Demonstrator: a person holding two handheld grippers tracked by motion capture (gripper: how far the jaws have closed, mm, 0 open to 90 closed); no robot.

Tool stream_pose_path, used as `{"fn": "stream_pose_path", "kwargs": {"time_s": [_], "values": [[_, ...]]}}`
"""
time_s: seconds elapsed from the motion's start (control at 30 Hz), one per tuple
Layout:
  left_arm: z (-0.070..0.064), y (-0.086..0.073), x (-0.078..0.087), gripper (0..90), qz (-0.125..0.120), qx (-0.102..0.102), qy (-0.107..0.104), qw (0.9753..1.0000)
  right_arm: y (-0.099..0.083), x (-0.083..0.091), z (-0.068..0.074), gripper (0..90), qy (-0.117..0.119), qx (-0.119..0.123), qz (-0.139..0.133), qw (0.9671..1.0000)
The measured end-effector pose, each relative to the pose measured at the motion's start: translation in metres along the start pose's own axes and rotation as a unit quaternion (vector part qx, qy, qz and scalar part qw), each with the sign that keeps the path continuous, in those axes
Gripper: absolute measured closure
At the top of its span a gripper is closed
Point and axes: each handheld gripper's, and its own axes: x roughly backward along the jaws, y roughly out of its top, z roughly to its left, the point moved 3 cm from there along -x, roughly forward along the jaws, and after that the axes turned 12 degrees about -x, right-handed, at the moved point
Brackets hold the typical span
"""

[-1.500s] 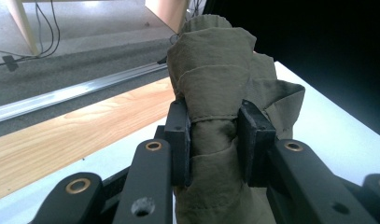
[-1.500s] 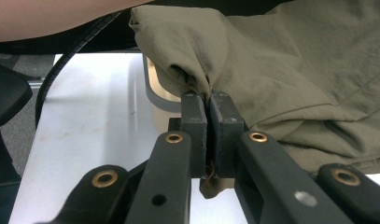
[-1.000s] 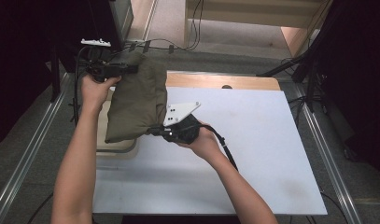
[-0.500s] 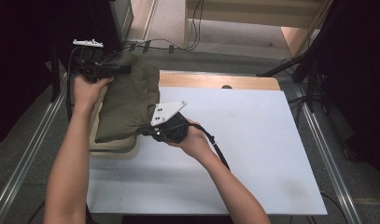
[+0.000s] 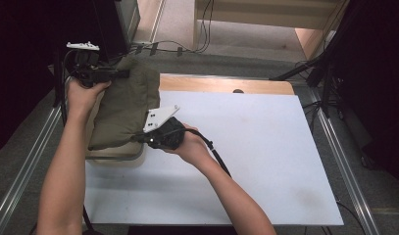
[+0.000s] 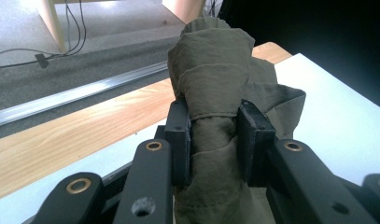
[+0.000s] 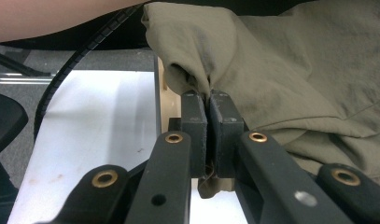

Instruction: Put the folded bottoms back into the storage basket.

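Observation:
An olive-green folded cloth (image 5: 123, 107) hangs over the table's left edge, held at two ends. My left gripper (image 5: 119, 74) at the far left is shut on the cloth's far end; in the left gripper view a thick bunch of cloth (image 6: 211, 88) is squeezed between the jaws of that gripper (image 6: 211, 140). My right gripper (image 5: 142, 137) is shut on the near corner of the cloth; in the right gripper view its pads (image 7: 196, 122) pinch a thin fold of the cloth (image 7: 290, 74) in the gripper (image 7: 208, 126).
The white table top (image 5: 246, 161) stretches to the right, with a wooden strip (image 5: 221, 84) at its far edge. Under the cloth sits a shallow wooden tray (image 5: 119, 152) at the table's left edge. Metal rails run along both sides, and cables lie on the floor beyond.
Both grippers have carried the cloth leftward, off the table top and over the tray at the left edge. Both stay shut on it.

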Motion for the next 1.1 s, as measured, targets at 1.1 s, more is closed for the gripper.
{"fn": "stream_pose_path", "kwargs": {"time_s": [1.1], "values": [[0.027, -0.033, 0.012, 70.4, -0.003, 0.014, 0.007, 0.9999, 0.009, -0.049, 0.010, 83.9, 0.008, 0.009, 0.038, 0.9992]]}}
